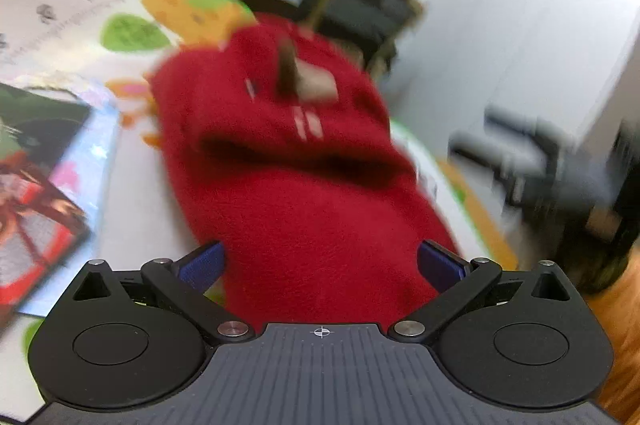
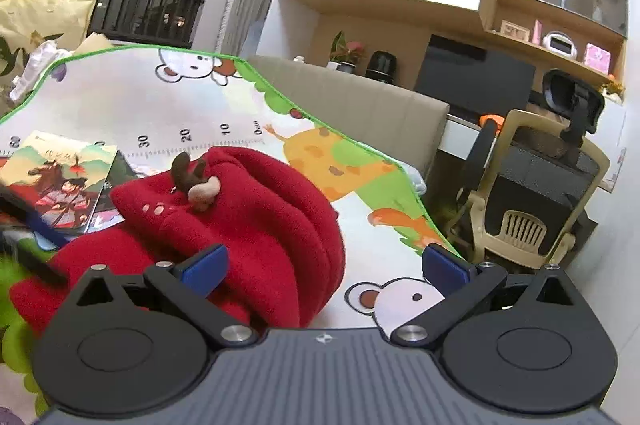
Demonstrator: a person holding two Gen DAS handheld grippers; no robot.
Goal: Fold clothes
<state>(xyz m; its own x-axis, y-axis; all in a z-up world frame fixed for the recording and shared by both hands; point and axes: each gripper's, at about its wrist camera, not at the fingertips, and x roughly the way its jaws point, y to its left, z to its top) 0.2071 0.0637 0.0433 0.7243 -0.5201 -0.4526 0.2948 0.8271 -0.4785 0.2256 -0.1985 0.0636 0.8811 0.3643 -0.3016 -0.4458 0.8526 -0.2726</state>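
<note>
A red fleece garment (image 1: 288, 153) lies folded in thick layers on a cartoon play mat (image 1: 60, 5); a brown antler and a beige ear trim (image 2: 196, 185) stick up from its top. My left gripper (image 1: 320, 265) is open, its blue pads wide apart with the red fleece filling the gap between them. The left wrist view is motion-blurred. My right gripper (image 2: 324, 269) is also open, low over the mat (image 2: 160, 105) at the right edge of the garment (image 2: 256, 209). Its left pad sits over the red folds and its right pad over bare mat.
Illustrated books (image 2: 60, 177) lie on the mat left of the garment, also seen as books (image 1: 36, 209). The mat's green edge runs along a beige padded panel (image 2: 360, 105). An office chair (image 2: 536, 193) stands beyond the right edge. A yellow bag (image 2: 36, 13) sits far left.
</note>
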